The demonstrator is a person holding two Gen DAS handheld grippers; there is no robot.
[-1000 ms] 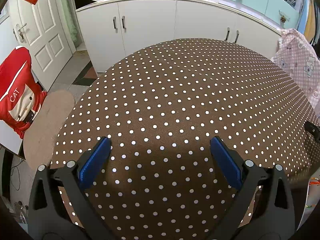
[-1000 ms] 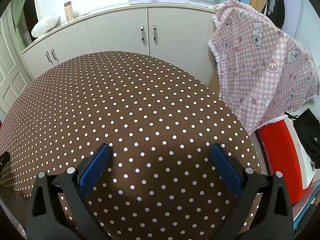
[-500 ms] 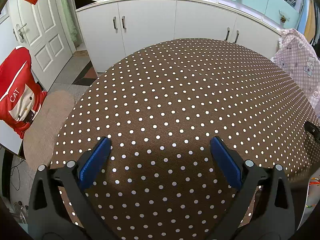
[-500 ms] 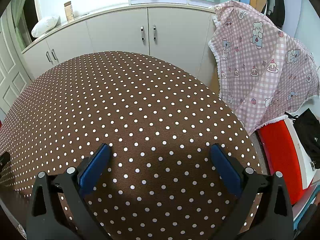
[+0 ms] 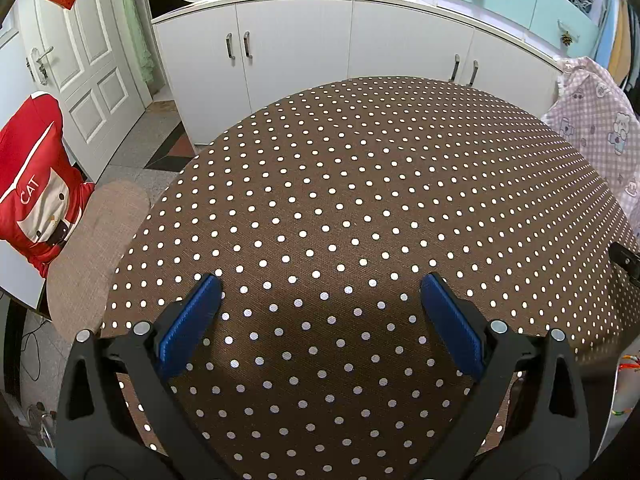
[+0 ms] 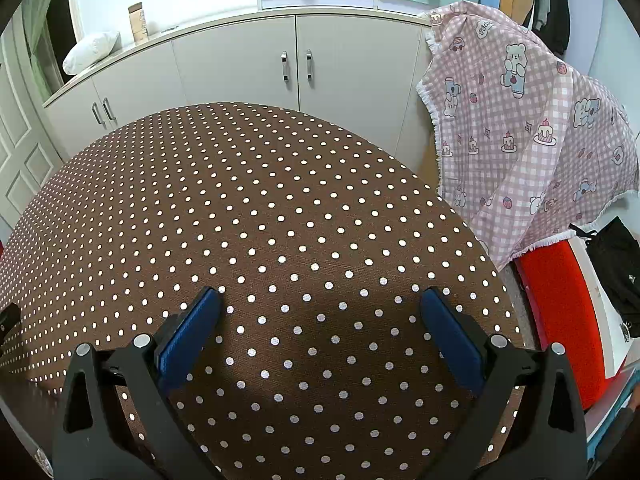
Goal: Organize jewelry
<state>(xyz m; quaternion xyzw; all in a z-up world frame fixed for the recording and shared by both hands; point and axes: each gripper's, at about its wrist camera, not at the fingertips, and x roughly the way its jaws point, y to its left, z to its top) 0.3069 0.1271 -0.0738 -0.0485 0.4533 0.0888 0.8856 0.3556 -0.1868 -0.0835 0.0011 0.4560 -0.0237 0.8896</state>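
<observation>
My left gripper (image 5: 320, 282) is open and empty, held low over a table with a brown, white-dotted cloth (image 5: 360, 200). My right gripper (image 6: 320, 296) is also open and empty over the same cloth (image 6: 260, 200). No jewelry lies on the cloth in either view. A string of coloured beads (image 5: 626, 368) shows at the far right edge of the left wrist view, off the table. The tip of the other gripper shows at the cloth's right edge (image 5: 626, 258) and left edge (image 6: 8, 318).
White cabinets (image 5: 300, 52) stand behind the table. A chair seat (image 5: 96, 240) with a red cushion (image 5: 32, 184) is at the left. A pink checked cloth (image 6: 520, 128) hangs at the right, with a red seat (image 6: 560, 312) below it.
</observation>
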